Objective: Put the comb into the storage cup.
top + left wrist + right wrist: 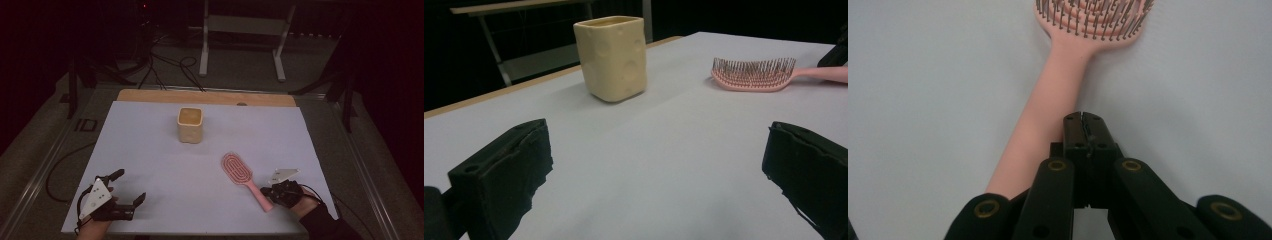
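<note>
A: What can we not see well, if we go from left to right?

B: In the high view the room behind the table [150, 130] is very dark. At the left, the person's left hand is cut off by the bottom edge. At the right, the dark sleeve [325, 225] also runs out of the frame. In the right gripper view the far end of the hairbrush [1058, 95] is cut off at the top, and the end of its handle is hidden under the gripper body.

A: Where does the brush lie relative to the jaws?

B: The left gripper [127, 187] stands well apart from it, with its jaws spread wide and nothing between them. They point over the sheet toward the yellow cup [611, 57], and the brush lies to the right of this cup, bristles up. The right gripper [1083, 122] has its jaws pressed together, empty. Their tips sit just beside the pink handle, at its right side. Whether they touch it, we cannot tell.

A: And the hands?

B: Both come in from the bottom edge and stay low over the sheet.
</note>
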Tool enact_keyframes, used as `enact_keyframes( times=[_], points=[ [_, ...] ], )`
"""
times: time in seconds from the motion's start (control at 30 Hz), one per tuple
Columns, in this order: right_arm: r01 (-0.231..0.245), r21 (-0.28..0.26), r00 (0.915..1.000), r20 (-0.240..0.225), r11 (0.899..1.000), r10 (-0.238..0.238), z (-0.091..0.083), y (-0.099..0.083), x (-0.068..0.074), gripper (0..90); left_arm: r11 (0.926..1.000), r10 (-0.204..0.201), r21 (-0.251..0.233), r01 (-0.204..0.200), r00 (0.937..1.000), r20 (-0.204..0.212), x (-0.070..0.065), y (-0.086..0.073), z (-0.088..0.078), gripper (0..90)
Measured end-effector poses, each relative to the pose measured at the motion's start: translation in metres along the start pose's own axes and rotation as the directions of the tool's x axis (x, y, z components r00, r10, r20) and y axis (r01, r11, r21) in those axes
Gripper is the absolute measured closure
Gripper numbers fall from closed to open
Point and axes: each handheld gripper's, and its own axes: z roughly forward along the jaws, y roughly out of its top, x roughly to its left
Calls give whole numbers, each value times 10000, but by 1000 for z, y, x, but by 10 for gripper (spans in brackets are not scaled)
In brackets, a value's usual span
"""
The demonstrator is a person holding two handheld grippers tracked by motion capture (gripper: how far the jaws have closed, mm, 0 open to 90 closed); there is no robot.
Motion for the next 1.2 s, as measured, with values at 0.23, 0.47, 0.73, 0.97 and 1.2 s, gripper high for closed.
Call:
enact_keyframes(
  times=[0.23,0.47,0.73,0.97,1.2],
  points=[
    [-105,21,9999,-62,9999,105,1,2,7,900,10000,35,15,-35,10000,26,0,0,0,0],
    [-38,41,10000,-25,10000,38,3,4,10,900,10000,49,17,-49,10000,34,-1,0,0,0],
    [-83,-10,9997,208,10000,83,1,6,8,900,10000,45,9,-45,10000,46,0,0,0,0],
    [-186,-229,9962,851,9996,205,-13,14,2,900,10000,70,30,-70,10000,38,-1,0,0,0],
    [-309,-552,9906,1311,9980,379,-25,23,2,886,10000,88,20,-89,10000,33,-1,0,0,0]
  ],
)
